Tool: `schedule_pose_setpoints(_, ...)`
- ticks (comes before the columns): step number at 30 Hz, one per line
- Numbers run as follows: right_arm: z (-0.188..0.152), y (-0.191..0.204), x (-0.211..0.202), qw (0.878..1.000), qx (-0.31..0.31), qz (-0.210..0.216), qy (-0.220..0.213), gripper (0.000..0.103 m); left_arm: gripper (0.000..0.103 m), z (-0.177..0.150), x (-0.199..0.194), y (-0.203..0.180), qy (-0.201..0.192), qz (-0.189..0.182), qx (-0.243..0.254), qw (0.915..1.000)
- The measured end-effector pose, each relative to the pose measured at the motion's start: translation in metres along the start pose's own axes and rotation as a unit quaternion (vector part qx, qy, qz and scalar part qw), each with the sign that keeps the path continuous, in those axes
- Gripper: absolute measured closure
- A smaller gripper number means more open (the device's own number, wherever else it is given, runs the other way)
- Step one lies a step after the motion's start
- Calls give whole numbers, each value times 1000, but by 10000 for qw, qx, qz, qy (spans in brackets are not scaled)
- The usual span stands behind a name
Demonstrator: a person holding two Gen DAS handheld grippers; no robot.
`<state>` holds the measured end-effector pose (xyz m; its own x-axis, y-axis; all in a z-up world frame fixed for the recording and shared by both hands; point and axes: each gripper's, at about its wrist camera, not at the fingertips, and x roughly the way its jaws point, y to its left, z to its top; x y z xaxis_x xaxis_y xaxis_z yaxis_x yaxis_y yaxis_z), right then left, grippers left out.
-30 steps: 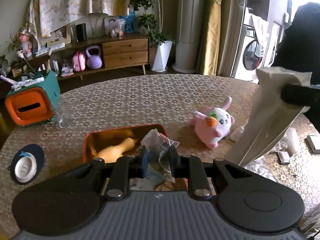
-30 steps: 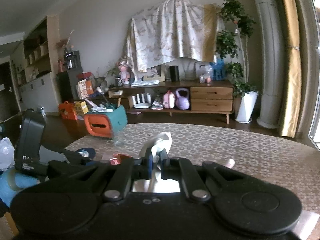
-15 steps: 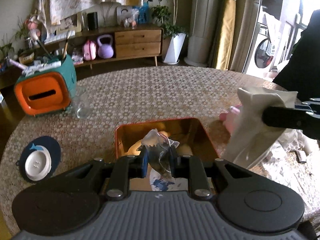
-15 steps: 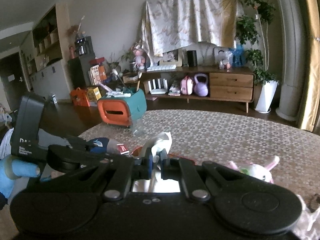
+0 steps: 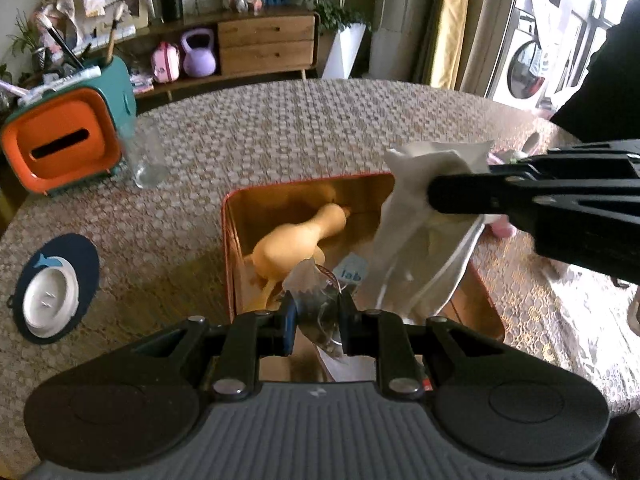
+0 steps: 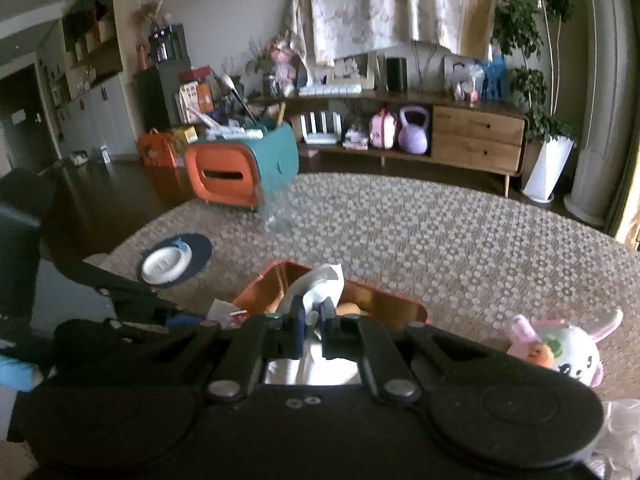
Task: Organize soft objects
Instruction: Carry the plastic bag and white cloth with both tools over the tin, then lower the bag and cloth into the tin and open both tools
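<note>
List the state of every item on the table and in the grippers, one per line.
left gripper: jaws shut on a clear plastic packet, above the tin
right gripper: jaws shut on a white cloth bag, hanging over the tin
orange tin: open, no lid on it
yellow soft toy: lying inside the tin
plush bunny: on the table, outside the tin
glass: upright, looks empty

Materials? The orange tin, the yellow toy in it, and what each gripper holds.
Tin: metal, probably; glossy gold inside mirrors the toy.
Toy: matte, smooth, likely rubber or foam.
Left gripper pinches a clear crinkly plastic bag.
Right gripper pinches a white pouch, creased like paper or film.
</note>
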<state>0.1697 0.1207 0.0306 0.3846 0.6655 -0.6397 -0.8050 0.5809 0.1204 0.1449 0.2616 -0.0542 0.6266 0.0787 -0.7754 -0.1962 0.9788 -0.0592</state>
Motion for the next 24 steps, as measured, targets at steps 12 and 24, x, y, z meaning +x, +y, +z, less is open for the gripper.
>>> schedule_pose_setpoints(12, -14, -14, 51, 9976, -131, -297, 604, 97, 82, -7, 31, -2, 451, -184, 143, 9987)
schedule_pose_setpoints(24, -24, -15, 72, 9948, -194, -302, 949, 94, 83, -10, 49, -6, 719, -237, 155, 9970)
